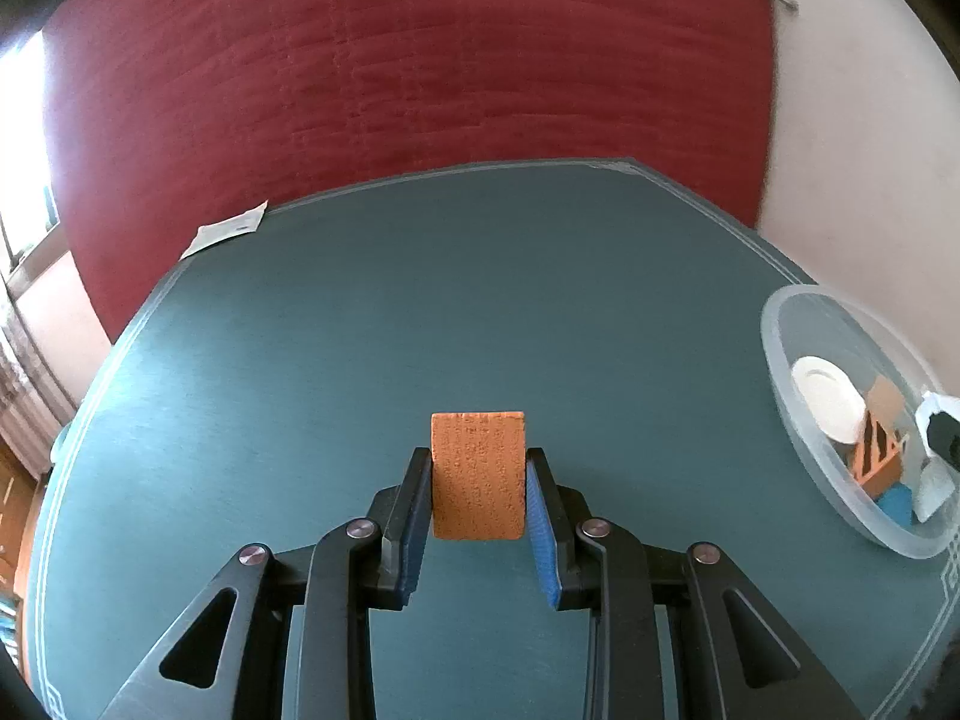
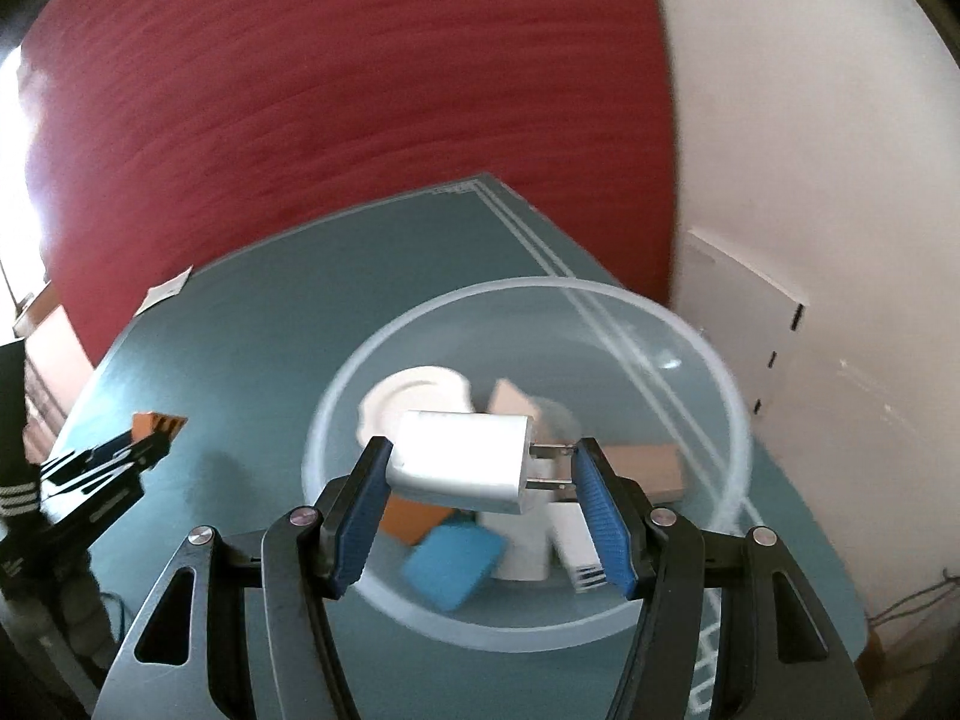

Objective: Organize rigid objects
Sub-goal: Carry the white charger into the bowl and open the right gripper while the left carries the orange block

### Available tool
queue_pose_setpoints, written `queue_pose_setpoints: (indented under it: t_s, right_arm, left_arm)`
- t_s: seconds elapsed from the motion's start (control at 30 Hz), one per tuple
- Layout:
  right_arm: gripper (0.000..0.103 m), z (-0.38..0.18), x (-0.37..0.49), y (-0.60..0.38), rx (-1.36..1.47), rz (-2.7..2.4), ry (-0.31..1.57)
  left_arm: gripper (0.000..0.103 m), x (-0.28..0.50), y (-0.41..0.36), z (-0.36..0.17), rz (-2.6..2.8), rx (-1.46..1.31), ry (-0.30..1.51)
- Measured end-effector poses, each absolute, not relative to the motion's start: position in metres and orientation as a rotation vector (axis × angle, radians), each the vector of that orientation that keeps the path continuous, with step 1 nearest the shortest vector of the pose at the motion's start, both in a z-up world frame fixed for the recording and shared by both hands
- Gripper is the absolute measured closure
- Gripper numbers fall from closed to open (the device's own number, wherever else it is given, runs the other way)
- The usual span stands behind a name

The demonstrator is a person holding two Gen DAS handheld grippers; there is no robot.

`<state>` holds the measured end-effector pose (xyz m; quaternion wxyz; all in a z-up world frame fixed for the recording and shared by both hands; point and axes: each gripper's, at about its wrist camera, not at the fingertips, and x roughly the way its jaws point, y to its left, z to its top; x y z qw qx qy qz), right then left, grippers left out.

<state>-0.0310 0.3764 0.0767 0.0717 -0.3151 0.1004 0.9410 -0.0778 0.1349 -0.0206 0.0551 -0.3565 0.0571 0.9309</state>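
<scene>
My left gripper (image 1: 479, 465) is shut on an orange block (image 1: 478, 474) and holds it above the teal table (image 1: 360, 324). My right gripper (image 2: 480, 450) is shut on a white plug charger (image 2: 462, 459), pads on its body and prongs, and holds it over a clear plastic bowl (image 2: 729, 396). The bowl holds a white plate (image 2: 414, 396), a blue block (image 2: 450, 564), tan blocks (image 2: 645, 468), an orange piece and white pieces. In the left wrist view the bowl (image 1: 780, 360) is at the far right. The left gripper with the orange block (image 2: 157, 423) shows at the left in the right wrist view.
A white paper slip (image 1: 225, 231) lies at the table's far left edge. A red wall panel (image 1: 390, 72) stands behind the table. A white board (image 2: 738, 324) leans by the pale wall to the right.
</scene>
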Motion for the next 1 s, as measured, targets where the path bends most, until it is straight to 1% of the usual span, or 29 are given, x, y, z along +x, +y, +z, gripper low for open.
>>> queue_pose_setpoints:
  t_s: [0.53, 0.67, 1.0]
  right_arm:
    - [0.041, 0.067, -0.072, 0.377, -0.887, 2.748, 0.339]
    - [0.041, 0.063, -0.091, 0.371, -0.901, 2.745, 0.326]
    - [0.04, 0.051, -0.093, 0.389, -0.986, 2.769, 0.352]
  left_arm:
    - [0.072, -0.074, 0.154, -0.019, 2.759, -1.058, 0.18]
    - [0.072, -0.075, 0.156, -0.019, 2.745, -1.06, 0.186]
    - [0.072, -0.081, 0.167, -0.02, 2.703, -1.062, 0.22]
